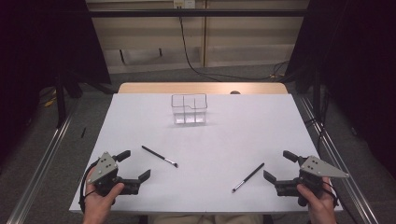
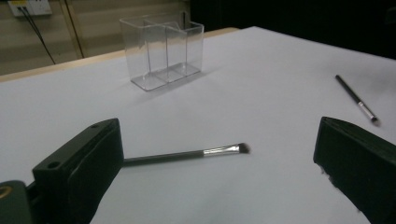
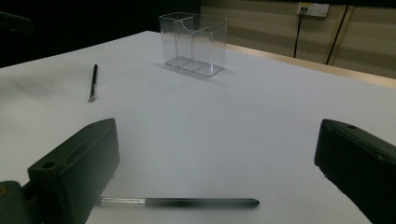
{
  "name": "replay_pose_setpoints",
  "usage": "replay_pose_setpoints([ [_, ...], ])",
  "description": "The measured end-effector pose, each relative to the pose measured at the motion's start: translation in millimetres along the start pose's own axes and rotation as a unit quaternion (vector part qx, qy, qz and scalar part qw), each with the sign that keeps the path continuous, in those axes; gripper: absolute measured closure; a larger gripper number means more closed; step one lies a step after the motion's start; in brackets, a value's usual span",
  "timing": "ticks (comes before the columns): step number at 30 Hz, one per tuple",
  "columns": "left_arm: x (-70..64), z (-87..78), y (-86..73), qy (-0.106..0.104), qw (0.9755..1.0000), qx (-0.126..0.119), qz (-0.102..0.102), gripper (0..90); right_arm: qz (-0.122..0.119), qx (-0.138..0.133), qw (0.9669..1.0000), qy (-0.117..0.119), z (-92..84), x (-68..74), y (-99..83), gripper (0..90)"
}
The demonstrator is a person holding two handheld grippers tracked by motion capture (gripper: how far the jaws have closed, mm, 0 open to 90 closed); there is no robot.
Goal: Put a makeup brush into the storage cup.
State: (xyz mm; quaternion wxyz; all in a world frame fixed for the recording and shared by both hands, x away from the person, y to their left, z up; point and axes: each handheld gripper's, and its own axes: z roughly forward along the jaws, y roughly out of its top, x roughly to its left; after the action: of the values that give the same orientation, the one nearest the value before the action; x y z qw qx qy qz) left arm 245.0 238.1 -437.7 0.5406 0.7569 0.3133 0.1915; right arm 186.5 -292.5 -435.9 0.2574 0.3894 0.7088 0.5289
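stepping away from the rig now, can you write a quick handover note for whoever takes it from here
Left gripper: open, holding nothing, low at the near left of the table.
Right gripper: open, holding nothing, at the near right.
Left brush: lying flat just ahead of the left gripper.
Right brush: lying flat beside the right gripper.
Clear organizer: upright at the far middle, compartments empty.
Done: nothing placed so far.
Left: probably pick up each brush and stand it in the organizer.

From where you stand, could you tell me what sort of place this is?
Probably a lab recording station, not a home: a bare white table ringed by black curtains, metal floor rails, and only a clear organizer and two makeup brushes laid out.
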Motion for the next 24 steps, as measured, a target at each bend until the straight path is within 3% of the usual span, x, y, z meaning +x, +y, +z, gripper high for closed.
replay_pose_setpoints([
  [9, 2.6, 10.5, 20.1, -0.007, 0.9996, -0.016, 0.023, 1.7, 0.004, 0.006, 1.0000, 0.004, 0.9, -0.6, -1.4, 0.0],
  [15, 3.8, 18.0, 24.9, -0.015, 0.9993, -0.011, 0.032, 1.8, 0.011, 0.005, 0.9999, 0.000, -0.7, -1.5, -2.1, 0.0],
  [24, 6.9, 30.7, 31.7, -0.026, 0.9993, -0.013, 0.022, 2.1, 0.007, 0.007, 0.9999, 0.005, 0.2, -1.8, -1.8, 0.0],
])
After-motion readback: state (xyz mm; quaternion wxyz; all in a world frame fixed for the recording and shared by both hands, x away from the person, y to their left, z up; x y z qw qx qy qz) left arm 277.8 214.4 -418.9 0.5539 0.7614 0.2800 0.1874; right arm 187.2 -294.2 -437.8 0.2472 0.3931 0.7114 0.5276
